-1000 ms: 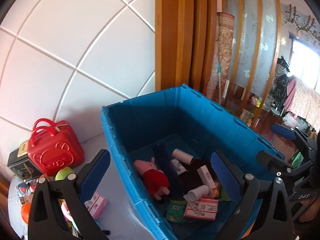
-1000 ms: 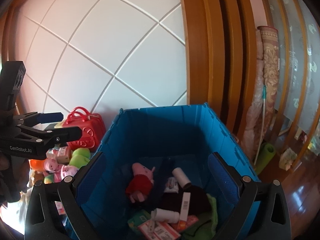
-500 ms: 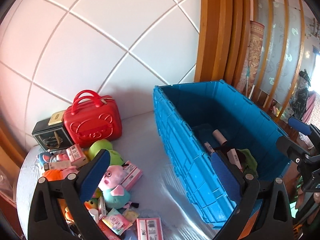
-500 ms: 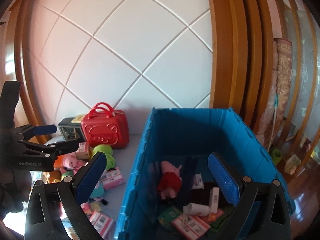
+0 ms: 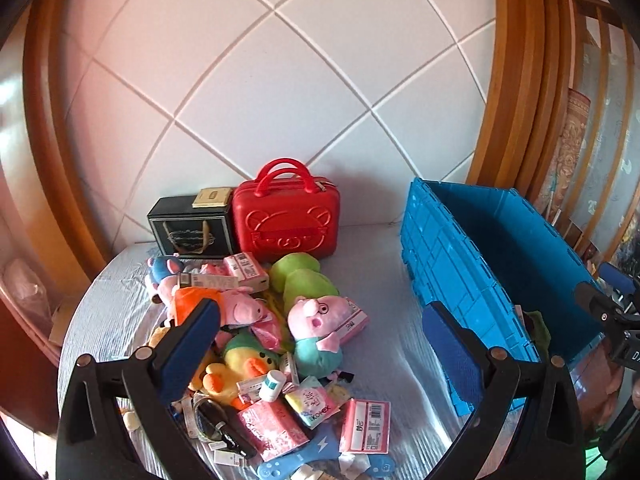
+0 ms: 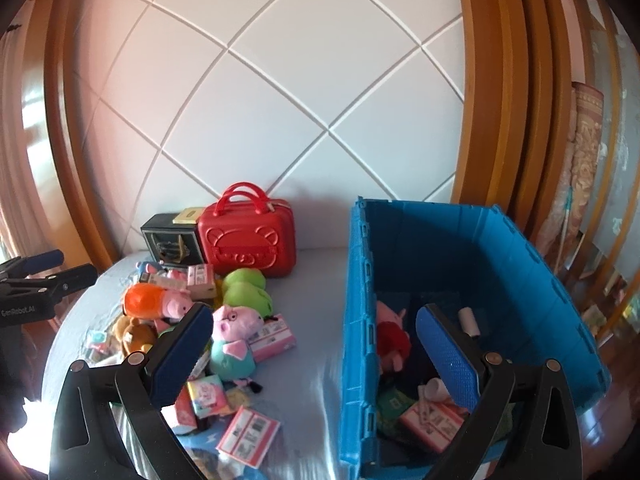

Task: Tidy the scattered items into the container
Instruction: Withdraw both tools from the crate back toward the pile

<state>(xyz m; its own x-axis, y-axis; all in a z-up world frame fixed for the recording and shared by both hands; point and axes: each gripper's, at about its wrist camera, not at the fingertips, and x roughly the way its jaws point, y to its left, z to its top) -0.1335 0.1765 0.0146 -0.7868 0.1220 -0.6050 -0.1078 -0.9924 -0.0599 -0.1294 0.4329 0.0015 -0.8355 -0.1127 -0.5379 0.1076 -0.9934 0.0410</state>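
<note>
Both grippers hang above the round table covered in pale grey cloth (image 5: 384, 280), each with its blue-padded jaws spread wide and nothing between them. The left gripper (image 5: 320, 344) sits over the heap of scattered toys and packets, while the right gripper (image 6: 316, 344) straddles the near wall of the deep blue plastic crate (image 6: 532, 280), which stands on the right side of the table. Inside that crate lie a pink pig plush in a red dress (image 6: 390, 336), a small white cylinder (image 6: 467, 317) and a pink-and-white printed box (image 6: 432, 420). Left on the cloth are a pink pig plush in a teal shirt with glasses (image 5: 316, 334), a lumpy green plush (image 5: 302, 280) just behind it, a yellow duck plush with a green cap (image 5: 240, 364), a small white bottle with a teal label (image 5: 273, 385) and a pink barcode carton (image 5: 366, 426) nearest the front edge. Against the white quilted wall stand a glossy red hard case with twin handles (image 5: 286, 216) and, touching its left side, a black box with gold trim (image 5: 192, 224).
</note>
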